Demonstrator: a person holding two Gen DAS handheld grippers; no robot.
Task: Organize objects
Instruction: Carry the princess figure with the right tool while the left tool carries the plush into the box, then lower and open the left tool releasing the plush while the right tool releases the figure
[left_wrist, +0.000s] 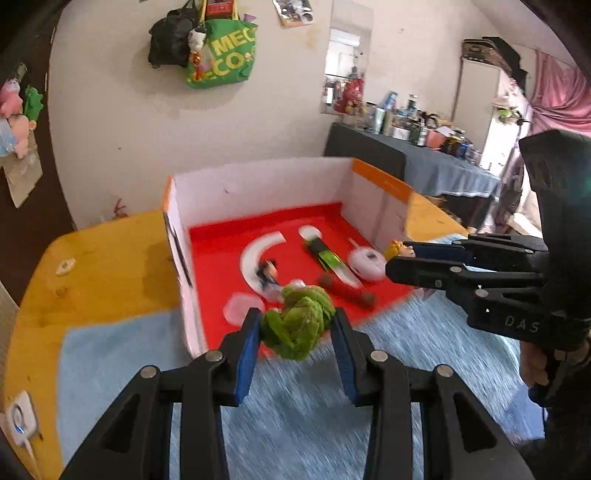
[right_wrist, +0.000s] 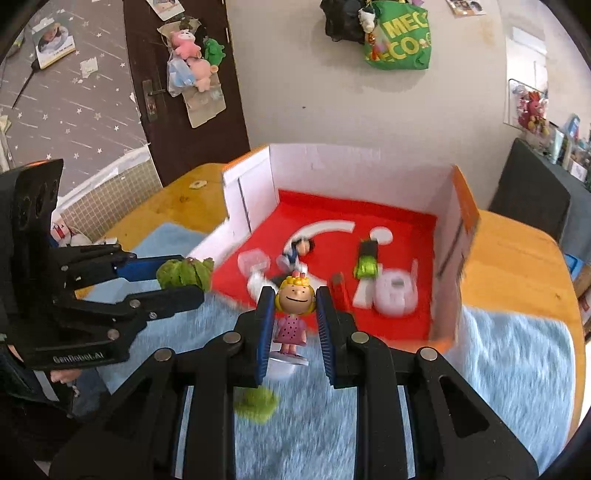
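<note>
My left gripper is shut on a green plush toy and holds it above the front edge of the open box with the red floor. It also shows in the right wrist view, with the plush between its fingers. My right gripper is shut on a blonde girl figurine in a pink dress, held above the blue mat near the box front. In the left wrist view the right gripper holds the figurine at the box's right wall.
In the box lie a dark-haired figurine, a green and black car, a white gadget, a clear piece and a dark red stick. A green scrap lies on the fluffy blue mat. The yellow table surrounds it.
</note>
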